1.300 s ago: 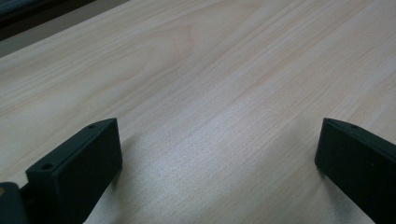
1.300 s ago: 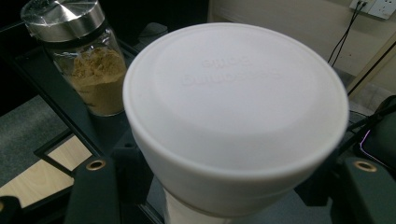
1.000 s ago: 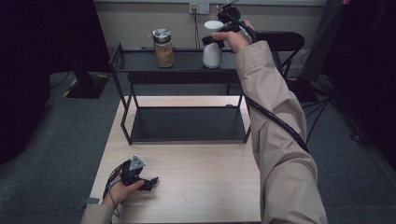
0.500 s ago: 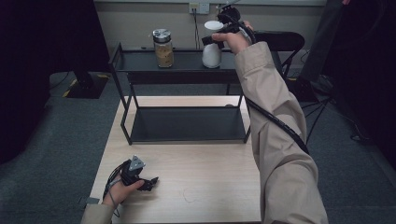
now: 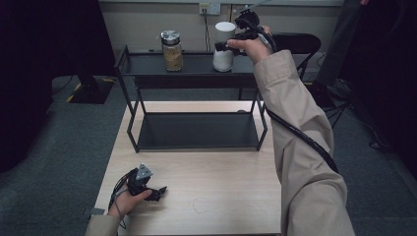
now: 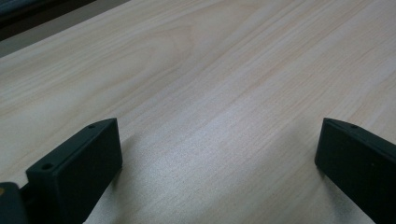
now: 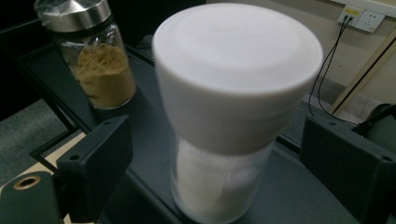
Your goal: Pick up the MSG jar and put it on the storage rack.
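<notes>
A white jar (image 5: 223,49) with a wide white lid (image 7: 236,60) stands upright on the top shelf of a black metal rack (image 5: 196,69). My right gripper (image 5: 227,43) reaches over to it. Its jaws have just been opening and now stand on either side of the jar (image 7: 219,186), with a gap at each pad. My left gripper (image 5: 157,191) rests low on the wooden table (image 6: 219,70) at the near left. In the left gripper view it (image 6: 217,158) is open with only bare wood between the jaws.
A glass jar of brown powder (image 5: 172,50) with a metal lid stands on the same shelf, left of the white jar (image 7: 100,70). The rack's lower shelf (image 5: 196,130) is bare. A wall socket with cables (image 7: 359,18) lies behind, and a black chair (image 5: 300,42) stands at the right.
The right gripper's jaws have come apart from the white jar, which stays standing on the top shelf. Neither hand has shifted noticeably.
</notes>
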A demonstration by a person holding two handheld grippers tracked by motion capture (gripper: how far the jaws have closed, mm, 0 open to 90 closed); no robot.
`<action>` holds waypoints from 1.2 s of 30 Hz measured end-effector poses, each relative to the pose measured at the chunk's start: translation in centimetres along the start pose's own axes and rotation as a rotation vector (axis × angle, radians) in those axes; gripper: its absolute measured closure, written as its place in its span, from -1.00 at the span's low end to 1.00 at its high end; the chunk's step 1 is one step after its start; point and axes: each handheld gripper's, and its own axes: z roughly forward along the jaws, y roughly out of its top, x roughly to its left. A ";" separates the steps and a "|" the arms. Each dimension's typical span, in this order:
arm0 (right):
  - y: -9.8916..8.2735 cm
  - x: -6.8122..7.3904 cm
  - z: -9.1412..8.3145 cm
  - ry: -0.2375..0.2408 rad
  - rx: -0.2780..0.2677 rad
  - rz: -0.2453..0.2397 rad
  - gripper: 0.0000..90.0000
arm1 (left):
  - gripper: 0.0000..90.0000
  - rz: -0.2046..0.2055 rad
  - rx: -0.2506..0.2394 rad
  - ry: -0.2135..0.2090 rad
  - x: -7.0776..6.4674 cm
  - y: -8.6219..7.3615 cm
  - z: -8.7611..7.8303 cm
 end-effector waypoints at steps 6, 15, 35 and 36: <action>-1.1 0.8 -1.3 0.012 -0.019 -0.040 -0.95 | -1.00 0.000 0.001 0.000 0.0 0.0 0.0; -2.8 1.4 -2.5 0.059 -0.016 -0.079 -1.00 | -1.00 -0.002 0.001 0.002 0.0 0.0 0.0; -12.2 1.2 -5.1 0.153 -0.074 -0.036 -1.00 | -1.00 -0.007 0.002 0.011 -0.2 0.0 -0.1; -12.5 1.2 -5.3 0.153 -0.074 -0.036 -1.00 | -1.00 -0.007 0.002 0.011 -0.2 0.0 -0.1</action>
